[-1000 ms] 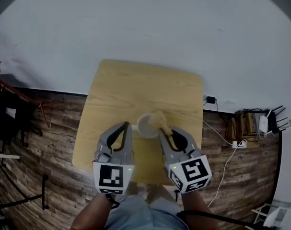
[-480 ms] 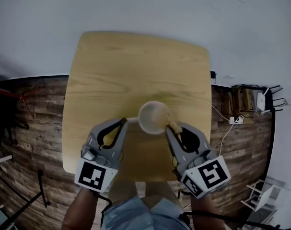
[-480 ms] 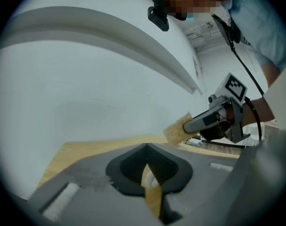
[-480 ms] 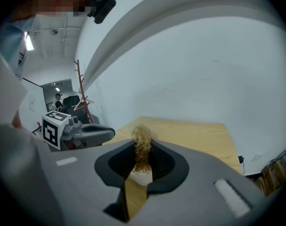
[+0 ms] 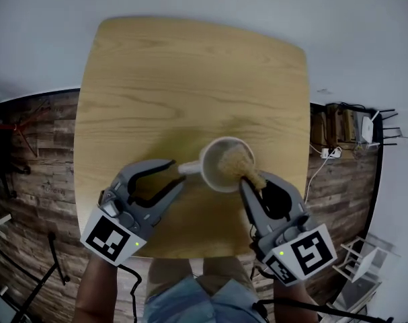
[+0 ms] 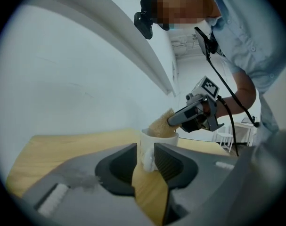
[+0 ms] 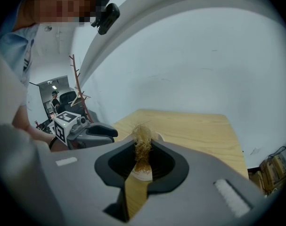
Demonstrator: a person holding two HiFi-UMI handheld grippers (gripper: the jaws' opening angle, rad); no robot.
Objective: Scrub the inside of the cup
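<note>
A white cup [image 5: 217,180] stands on the wooden table [image 5: 156,79], its handle [image 5: 188,168] pointing left. My left gripper [image 5: 175,173] is open; its jaws have just been opening, and the handle [image 6: 147,160] sits loosely between them. A tan fibrous scrubber [image 5: 236,163] reaches into the cup. My right gripper [image 5: 254,184] is shut on its near end. In the right gripper view the scrubber [image 7: 143,142] stands up between the jaws and hides most of the cup [image 7: 142,174]. The left gripper view shows the cup [image 6: 159,140] with the scrubber [image 6: 161,126] sticking out.
The table's front edge [image 5: 190,254] lies close under both grippers. Dark plank floor [image 5: 35,180] surrounds it, with cables and a power strip [image 5: 335,153] to the right. A coat stand [image 7: 77,79] is far off on the left.
Both grippers and the cup have come lower over the table. The left jaws, earlier shut on the cup's handle, now stand apart. The scrubber stays in the right gripper.
</note>
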